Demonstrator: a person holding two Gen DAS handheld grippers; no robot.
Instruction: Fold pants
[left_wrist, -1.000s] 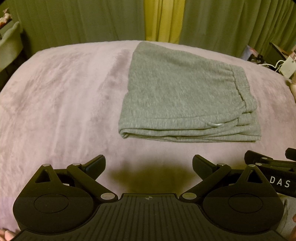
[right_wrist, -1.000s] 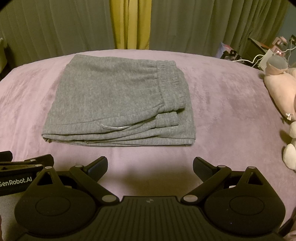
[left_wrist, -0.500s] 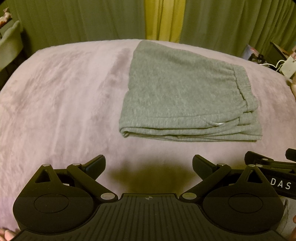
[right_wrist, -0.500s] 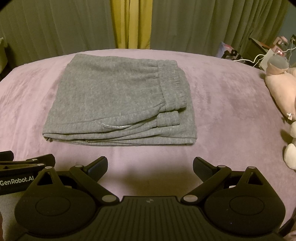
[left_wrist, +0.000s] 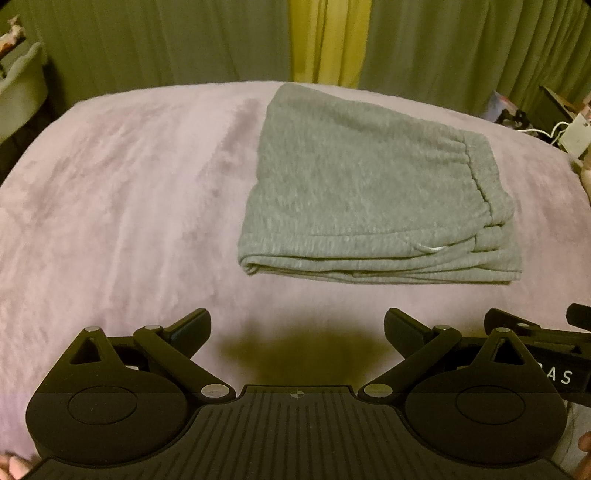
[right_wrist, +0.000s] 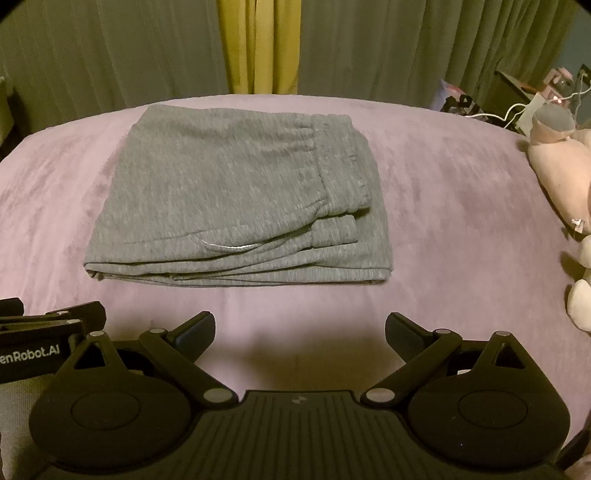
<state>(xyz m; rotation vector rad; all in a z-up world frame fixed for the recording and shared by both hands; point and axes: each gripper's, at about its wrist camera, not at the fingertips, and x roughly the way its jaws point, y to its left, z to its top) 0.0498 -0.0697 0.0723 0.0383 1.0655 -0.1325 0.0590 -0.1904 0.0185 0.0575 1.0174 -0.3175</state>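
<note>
Left hand-held gripper (left_wrist: 295, 328) sits low over the bed, fingers spread wide w/ nothing btwn them, black fingertips (left_wrist: 192, 326) apart from the cloth. Right hand-held gripper (right_wrist: 300, 328) is the same: spread wide, holding nothing, hovering just short of the fabric. The two sit side by side; in the left wrist view the right unit's black body pokes in at 3 o'clock, and in the right wrist view the left unit shows at 9 o'clock w/ white lettering on it. Out past the fingers, at 12 o'clock from the right one and about 1 o'clock from the left, lie the grey pants (right_wrist: 236, 199) (left_wrist: 365, 195), folded into a flat, roughly square stack on the bed (left_wrist: 122, 206) (right_wrist: 461, 206), which has a fuzzy mauve cover. Layered edges of the stack face the grippers; the gathered elastic waistband (right_wrist: 343, 162) runs along the stack's right side, and a short white drawstring loop (right_wrist: 229, 246) peeks out near the front edge. Further right, at 3 o'clock in the right wrist view, a pink plush toy (right_wrist: 561, 162) rests on the bed's edge, well apart from the pants. Behind the bed hang green curtains (right_wrist: 110, 55) w/ a yellow strip (right_wrist: 258, 44) at 12 o'clock. At about 2 o'clock, clutter w/ white cables (right_wrist: 517, 110) sits beyond the bed; too dim to tell more.
</note>
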